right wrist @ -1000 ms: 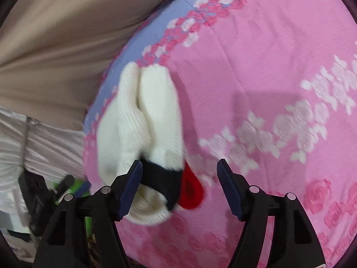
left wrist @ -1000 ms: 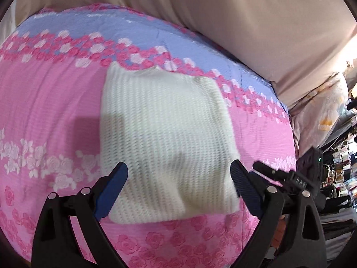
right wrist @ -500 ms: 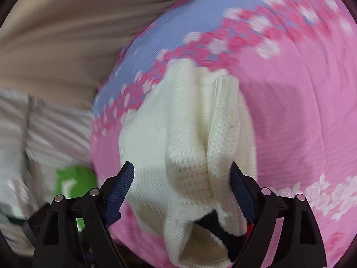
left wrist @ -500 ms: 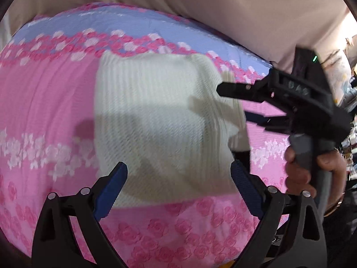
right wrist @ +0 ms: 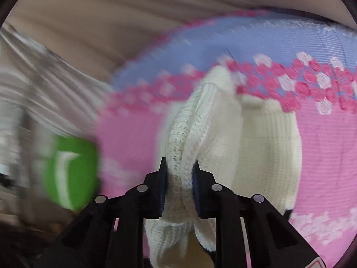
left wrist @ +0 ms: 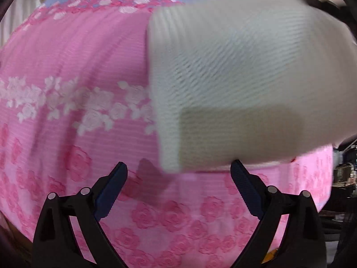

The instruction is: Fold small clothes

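A folded cream knit sweater (left wrist: 245,84) is lifted above the pink floral bedspread (left wrist: 67,67), blurred by motion. My left gripper (left wrist: 178,192) is open and empty, just below the sweater's near edge. My right gripper (right wrist: 179,185) is shut on the sweater's folded edge (right wrist: 180,156); the rest of the sweater (right wrist: 263,147) hangs and lies on the bedspread (right wrist: 323,145) to the right.
A beige curtain (right wrist: 111,11) runs behind the bed. A green object (right wrist: 71,169) and striped grey fabric (right wrist: 33,78) sit at the left of the right wrist view. Dark clutter (left wrist: 343,174) lies beyond the bed's right edge.
My right gripper has closed on the sweater's edge and lifted it. The sweater now fills the upper right of the left wrist view. My left gripper stays open.
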A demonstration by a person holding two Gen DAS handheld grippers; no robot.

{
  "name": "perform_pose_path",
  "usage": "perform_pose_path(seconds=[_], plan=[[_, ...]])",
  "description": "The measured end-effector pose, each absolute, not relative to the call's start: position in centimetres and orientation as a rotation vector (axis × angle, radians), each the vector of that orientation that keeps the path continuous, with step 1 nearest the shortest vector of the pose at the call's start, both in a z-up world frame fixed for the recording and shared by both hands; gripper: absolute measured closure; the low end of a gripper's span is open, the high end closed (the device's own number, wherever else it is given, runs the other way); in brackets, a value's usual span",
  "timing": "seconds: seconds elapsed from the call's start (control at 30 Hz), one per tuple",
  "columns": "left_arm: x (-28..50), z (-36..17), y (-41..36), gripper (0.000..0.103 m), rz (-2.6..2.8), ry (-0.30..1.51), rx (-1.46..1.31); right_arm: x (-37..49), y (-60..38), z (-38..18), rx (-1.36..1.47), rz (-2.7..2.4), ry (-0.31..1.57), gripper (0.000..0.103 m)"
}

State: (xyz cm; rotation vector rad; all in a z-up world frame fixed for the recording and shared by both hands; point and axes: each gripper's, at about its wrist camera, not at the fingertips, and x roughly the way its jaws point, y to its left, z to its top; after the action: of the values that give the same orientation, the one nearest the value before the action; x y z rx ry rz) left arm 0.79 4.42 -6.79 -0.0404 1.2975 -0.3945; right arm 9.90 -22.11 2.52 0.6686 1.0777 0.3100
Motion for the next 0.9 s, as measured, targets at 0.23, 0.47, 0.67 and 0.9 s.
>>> perform_pose_path(seconds=[0.23,0.47,0.67,0.9], plan=[[1.6,-8.8,4.5,0.012,-0.357,1.361,-0.031,4.2,-31.2,-11.2,0.938,0.128,1.139,0.072],[0.3,-6.2,5.0,0.012,-0.406,1.296,-0.010,-1.8,-30.4,-4.9,0.846,0.095,0.960,0.059],[-0.7,-5.0,2.7,0.012,-0.467,1.254,0.063,0.5,-26.8,-3.9,0.628,0.061,0.988,0.044],[-1.1,-2.7,1.9,0.012,-0.507,1.220,0.006,4.3,-24.6,-2.5,0.639,0.133,0.991,0.089]])
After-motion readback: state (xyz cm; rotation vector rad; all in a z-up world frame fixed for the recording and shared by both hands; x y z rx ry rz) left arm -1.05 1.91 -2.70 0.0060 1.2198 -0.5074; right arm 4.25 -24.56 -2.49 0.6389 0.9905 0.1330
